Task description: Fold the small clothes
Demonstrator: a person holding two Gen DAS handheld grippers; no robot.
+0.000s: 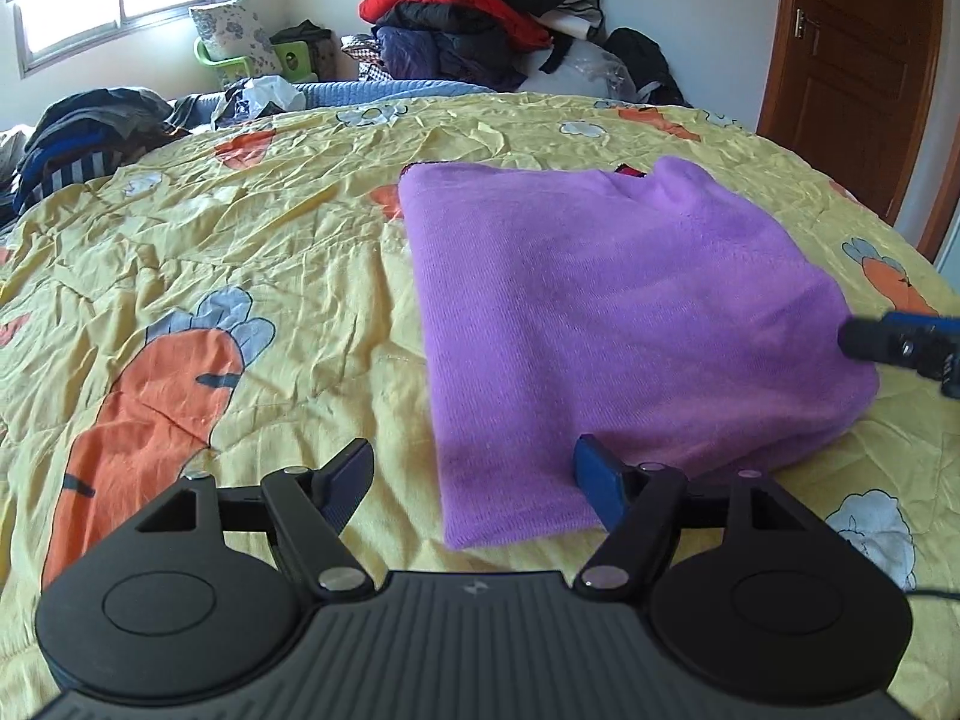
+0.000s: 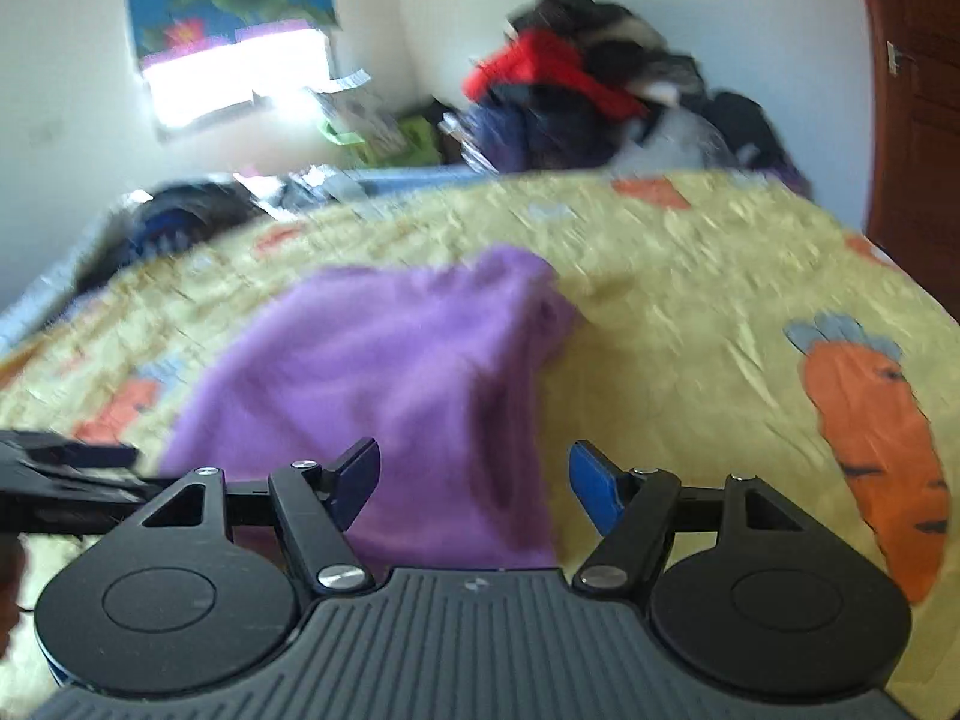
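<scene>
**Now both grippers stand wide over the folded purple garment**

Clearly folded into a rough rectangle, the soft purple fleece garment [image 1: 606,324] lies on the bed's yellow quilt printed with orange carrots [image 1: 240,252]. The left gripper [image 1: 474,483] hovers at the garment's near edge with its fingers spread wide; nothing is pressed between them, though one blue pad overlaps the cloth in the left wrist view. The right gripper [image 2: 474,483] also has its fingers wide apart and grips nothing, the garment lying beneath them in a blurred picture. A small pale emblem on each gripper body is too small to read. Behind the bed, a heap of red and dark clothes [image 1: 480,12] rises beside a brown wooden door [image 1: 852,60].
</scene>
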